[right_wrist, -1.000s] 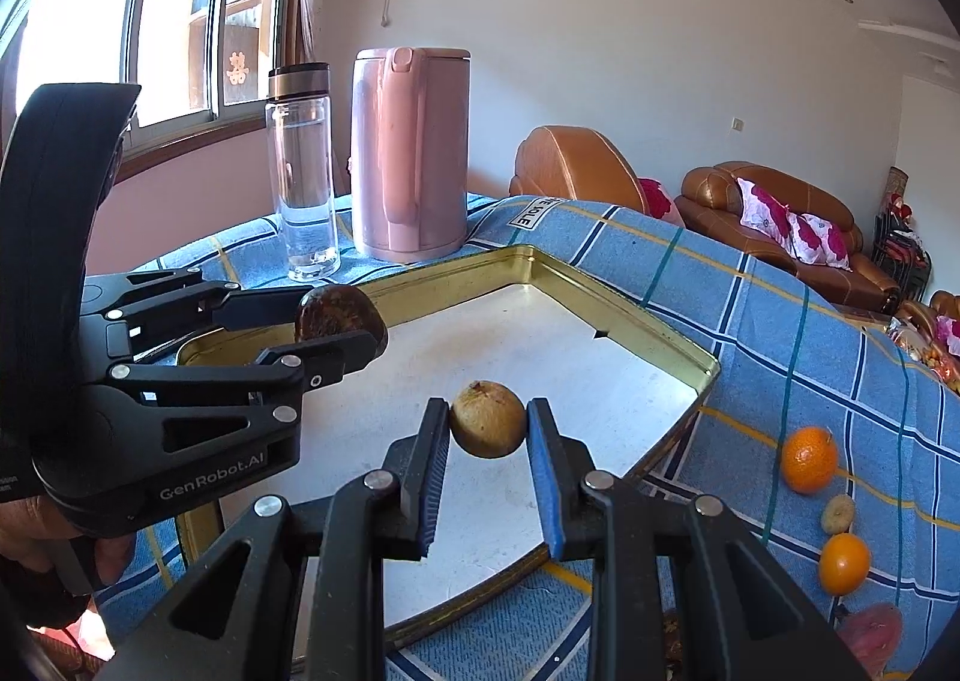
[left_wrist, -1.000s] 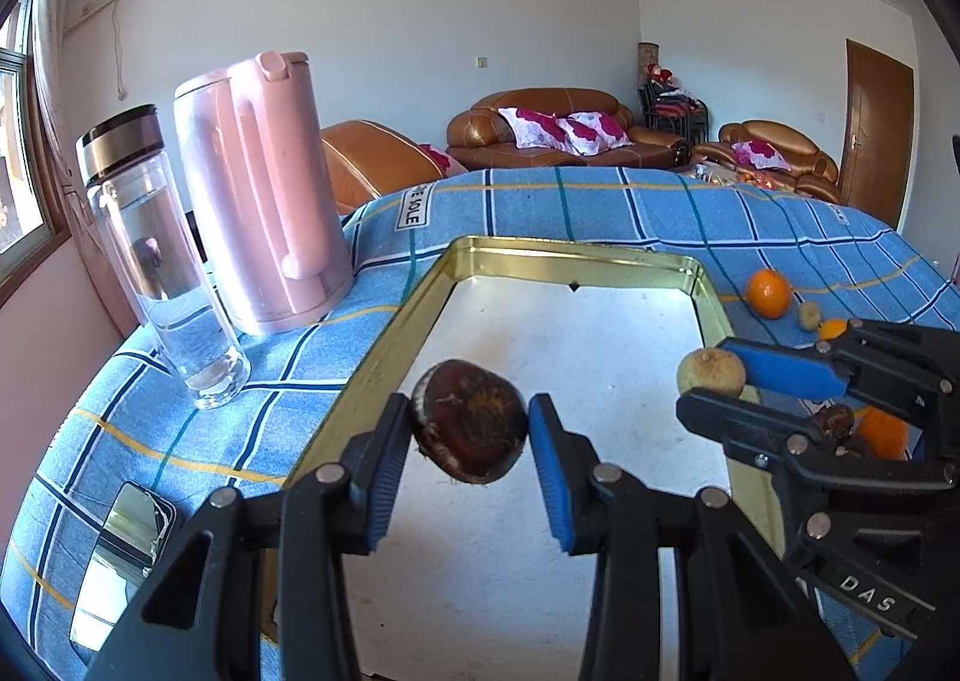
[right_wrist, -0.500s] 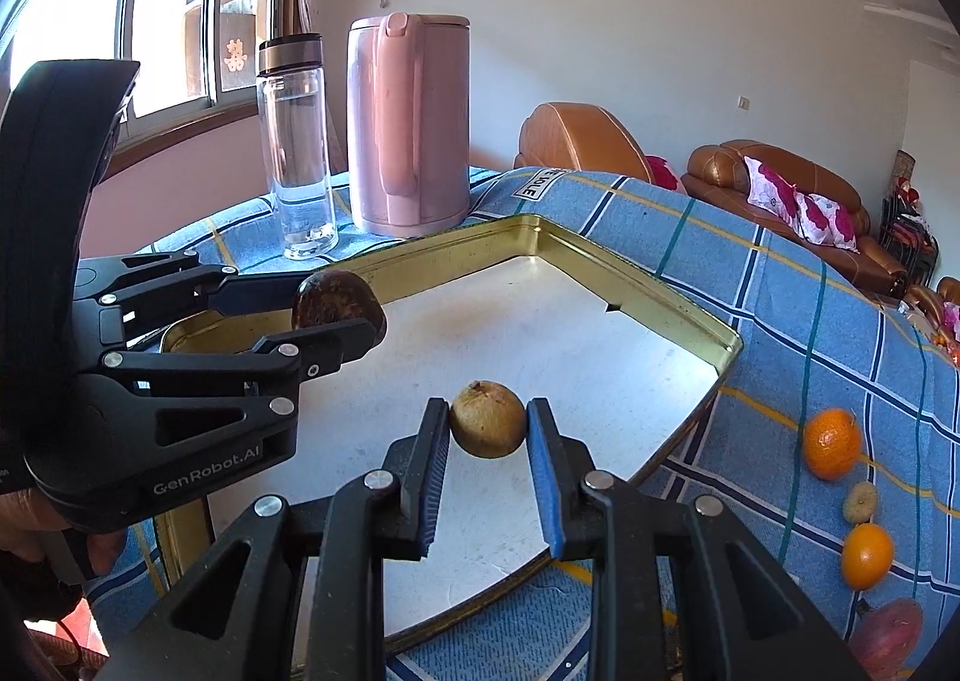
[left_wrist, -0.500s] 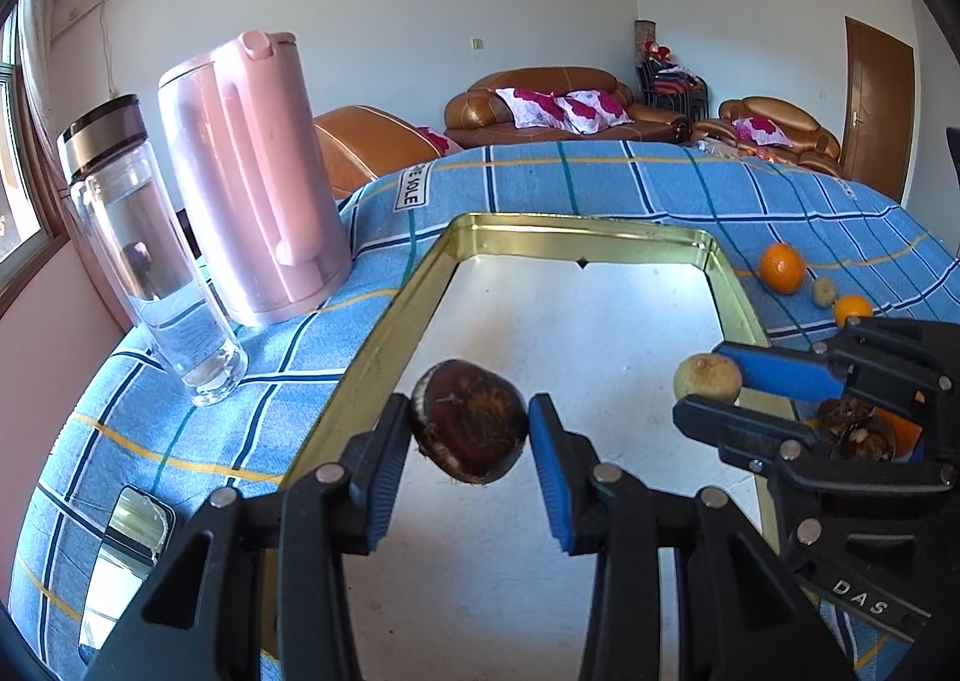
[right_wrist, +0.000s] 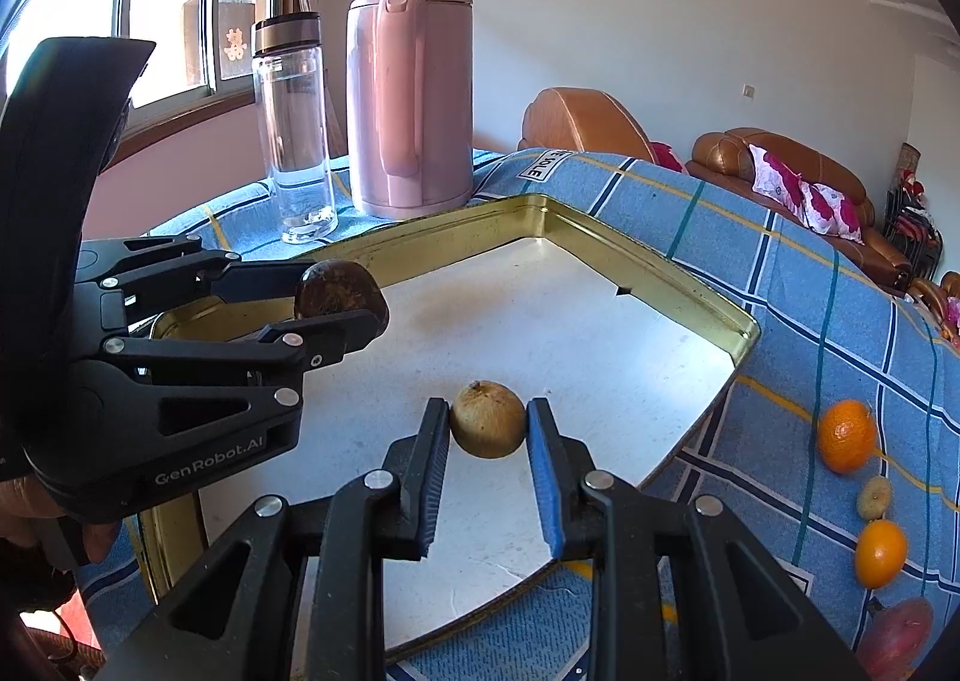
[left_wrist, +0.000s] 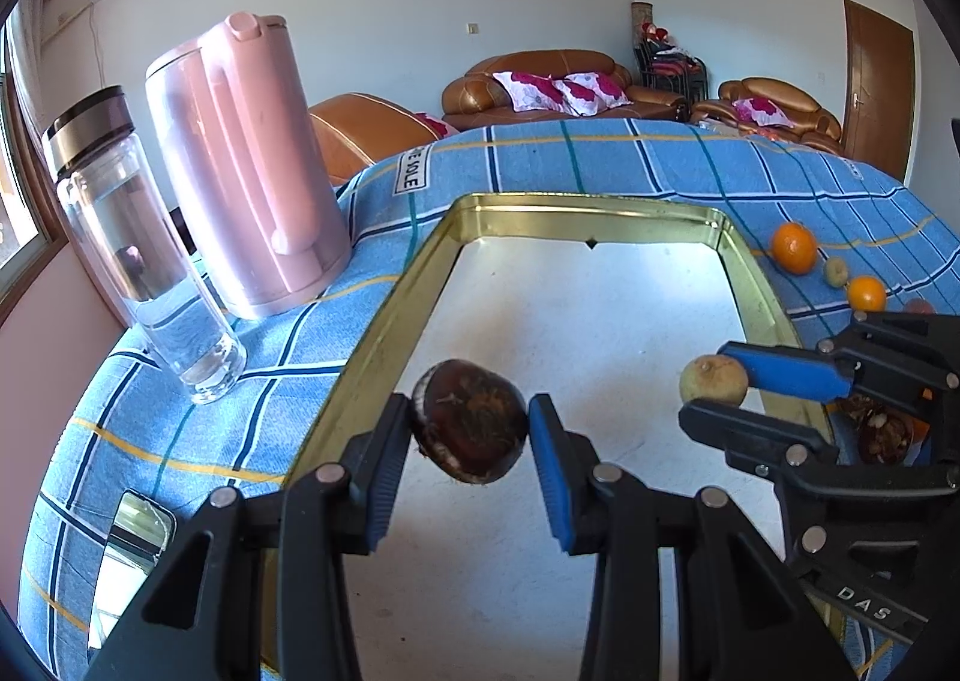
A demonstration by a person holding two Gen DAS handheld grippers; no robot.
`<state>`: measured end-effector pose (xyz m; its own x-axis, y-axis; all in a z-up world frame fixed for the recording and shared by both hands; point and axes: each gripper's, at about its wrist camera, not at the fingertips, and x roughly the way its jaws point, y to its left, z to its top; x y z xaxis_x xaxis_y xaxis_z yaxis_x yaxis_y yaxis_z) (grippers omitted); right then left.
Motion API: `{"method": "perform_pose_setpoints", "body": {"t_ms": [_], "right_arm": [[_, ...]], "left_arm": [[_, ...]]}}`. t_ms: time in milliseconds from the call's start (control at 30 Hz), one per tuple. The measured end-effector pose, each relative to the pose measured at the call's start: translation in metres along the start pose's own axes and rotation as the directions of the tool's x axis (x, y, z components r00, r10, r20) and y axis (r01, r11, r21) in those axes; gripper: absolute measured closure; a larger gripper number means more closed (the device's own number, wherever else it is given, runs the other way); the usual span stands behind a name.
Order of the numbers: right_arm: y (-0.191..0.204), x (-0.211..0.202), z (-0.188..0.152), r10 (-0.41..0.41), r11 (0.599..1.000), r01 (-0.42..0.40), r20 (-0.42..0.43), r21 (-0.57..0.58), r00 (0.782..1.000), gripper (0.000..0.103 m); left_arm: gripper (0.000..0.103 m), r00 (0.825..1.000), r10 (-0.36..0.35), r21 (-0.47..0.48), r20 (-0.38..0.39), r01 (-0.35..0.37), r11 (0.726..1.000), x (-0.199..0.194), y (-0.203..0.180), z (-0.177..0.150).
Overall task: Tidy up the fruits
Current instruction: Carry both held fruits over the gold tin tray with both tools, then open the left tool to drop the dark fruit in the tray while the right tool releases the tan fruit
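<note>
My left gripper (left_wrist: 469, 422) is shut on a dark brown round fruit (left_wrist: 469, 420) and holds it above the near left part of the gold-rimmed tray (left_wrist: 384, 321). It also shows in the right wrist view (right_wrist: 336, 300). My right gripper (right_wrist: 487, 422) is shut on a small tan fruit (right_wrist: 487, 420) above the tray's (right_wrist: 648, 255) near right part; the fruit shows in the left wrist view (left_wrist: 713, 379) too. Two oranges (right_wrist: 846, 435) (right_wrist: 880, 552), a small tan fruit (right_wrist: 874, 497) and a reddish fruit (right_wrist: 894, 636) lie on the blue checked cloth right of the tray.
A pink kettle (left_wrist: 246, 171) and a clear bottle (left_wrist: 144, 249) stand left of the tray. A phone (left_wrist: 129, 555) lies at the near left. A dark husked fruit (left_wrist: 879, 429) lies behind my right gripper. Sofas stand beyond the table.
Both grippers have dropped a little over the tray and moved slightly forward, each still holding its fruit.
</note>
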<state>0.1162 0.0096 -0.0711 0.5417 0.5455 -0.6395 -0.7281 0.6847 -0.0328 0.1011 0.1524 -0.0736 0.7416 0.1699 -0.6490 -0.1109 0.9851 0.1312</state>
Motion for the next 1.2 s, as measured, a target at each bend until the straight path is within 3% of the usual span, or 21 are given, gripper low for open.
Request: {"method": "perform_pose_setpoints", "body": {"t_ms": [1100, 1167, 1200], "right_arm": [[0.0054, 0.0052, -0.0018, 0.002, 1.000, -0.002, -0.015, -0.012, 1.000, 0.075], [0.0060, 0.0044, -0.0021, 0.008, 1.000, -0.008, -0.012, -0.013, 1.000, 0.071], [0.0067, 0.0038, -0.0017, 0.002, 1.000, -0.002, -0.009, -0.014, 1.000, 0.062]], "left_arm": [[0.060, 1.000, 0.007, 0.027, -0.005, -0.007, 1.000, 0.0007, -0.0034, 0.0007], [0.052, 1.000, 0.010, 0.033, -0.003, -0.010, 0.999, -0.0020, -0.0048, 0.0002], [0.044, 1.000, 0.019, 0.030, 0.003, -0.019, 0.999, -0.0036, -0.0042, -0.0005]]}}
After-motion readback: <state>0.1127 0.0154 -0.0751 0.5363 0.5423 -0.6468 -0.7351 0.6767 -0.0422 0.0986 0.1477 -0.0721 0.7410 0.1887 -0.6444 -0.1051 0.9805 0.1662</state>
